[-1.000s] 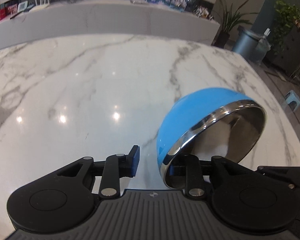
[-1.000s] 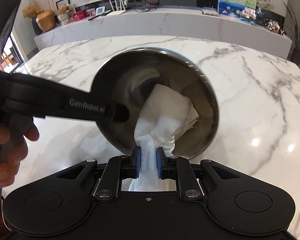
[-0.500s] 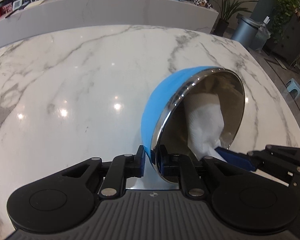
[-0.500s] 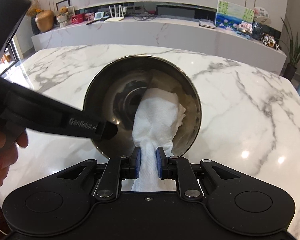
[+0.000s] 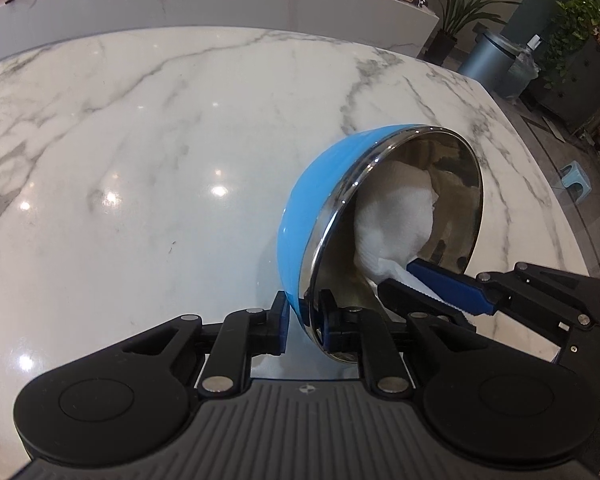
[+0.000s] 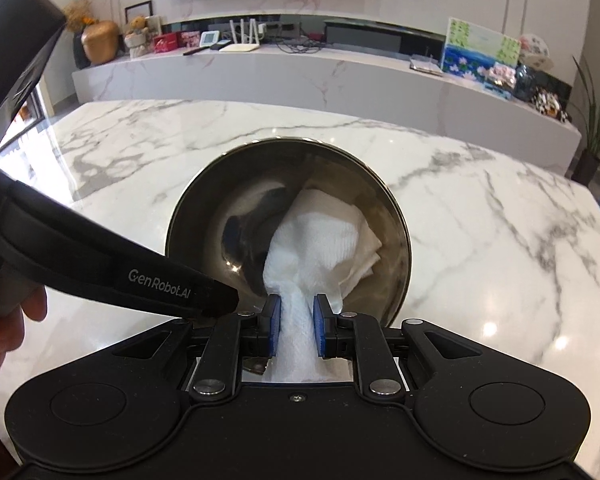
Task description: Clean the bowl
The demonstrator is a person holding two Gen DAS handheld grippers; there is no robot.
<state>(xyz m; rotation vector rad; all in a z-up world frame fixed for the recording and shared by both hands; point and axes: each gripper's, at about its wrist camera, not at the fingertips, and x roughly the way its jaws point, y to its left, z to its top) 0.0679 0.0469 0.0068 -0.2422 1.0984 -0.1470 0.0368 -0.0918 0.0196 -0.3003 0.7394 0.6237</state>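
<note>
A bowl (image 5: 300, 216), blue outside and steel inside, stands tilted on its edge above the marble table (image 5: 140, 160). My left gripper (image 5: 304, 322) is shut on its near rim, one pad outside, one inside. A white paper towel (image 5: 396, 216) lies against the inner wall. My right gripper (image 5: 404, 276) reaches in from the right and holds the towel. In the right wrist view the bowl (image 6: 228, 216) faces me with the paper towel (image 6: 320, 240) pressed into it. The right gripper (image 6: 296, 328) pinches the towel's bunched end, its jaws opening slightly. The left gripper (image 6: 220, 300) enters from the left.
A hand (image 6: 4, 320) holds the left gripper at the left edge. Behind the table runs a long marble counter (image 6: 340, 76) with frames and small items. A grey bin (image 5: 488, 60), potted plants (image 5: 572, 28) and a small stool (image 5: 574, 174) stand beyond the table's right edge.
The left jaws, open around the rim a second ago, have closed on it. The bowl has turned its mouth more toward the right gripper. The towel stays inside, pinched throughout.
</note>
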